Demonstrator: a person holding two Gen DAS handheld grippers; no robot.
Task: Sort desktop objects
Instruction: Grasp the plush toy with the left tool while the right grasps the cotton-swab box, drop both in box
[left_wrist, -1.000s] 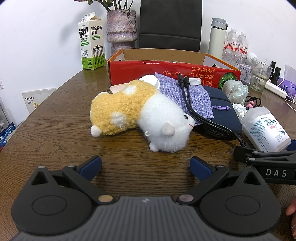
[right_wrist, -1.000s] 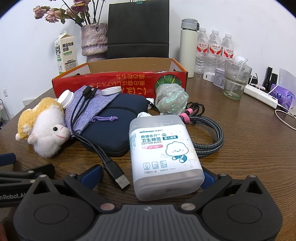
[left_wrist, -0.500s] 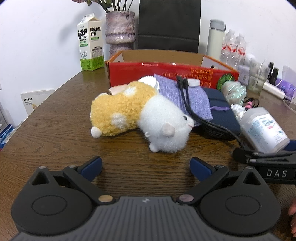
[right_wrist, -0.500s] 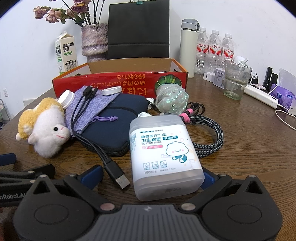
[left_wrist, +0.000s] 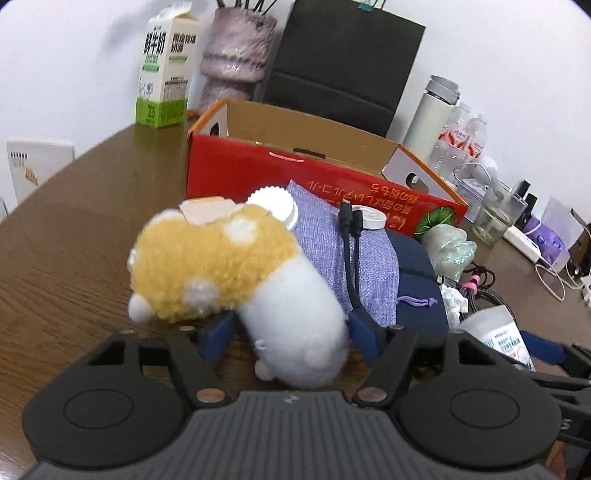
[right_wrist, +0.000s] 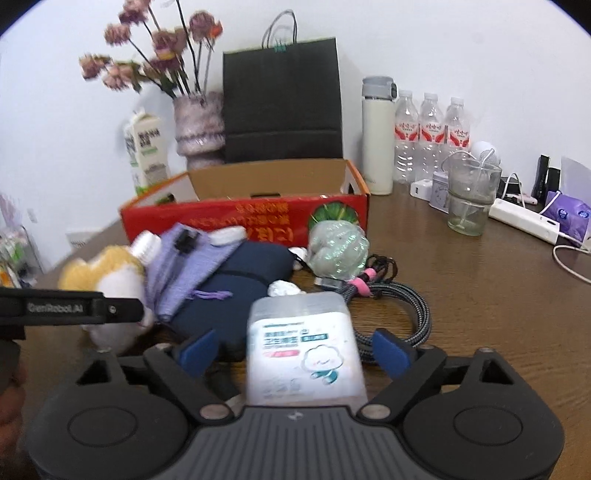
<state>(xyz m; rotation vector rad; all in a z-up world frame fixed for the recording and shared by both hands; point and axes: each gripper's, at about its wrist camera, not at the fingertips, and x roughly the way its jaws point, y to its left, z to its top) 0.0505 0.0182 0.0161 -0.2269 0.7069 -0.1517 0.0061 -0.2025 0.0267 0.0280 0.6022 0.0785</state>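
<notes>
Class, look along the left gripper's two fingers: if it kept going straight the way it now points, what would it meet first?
The plush toy. Its white end already lies between the left gripper fingers, whose jaws are closing. The purple pouch lies beyond, though depth is uncertain.

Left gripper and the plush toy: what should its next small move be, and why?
Probably finish closing on the plush toy. The left gripper has its jaws closing with the toy's white end between them, and a pad sits at its side, though a firm pinch is not yet clear. Then lift toward the red box.
</notes>
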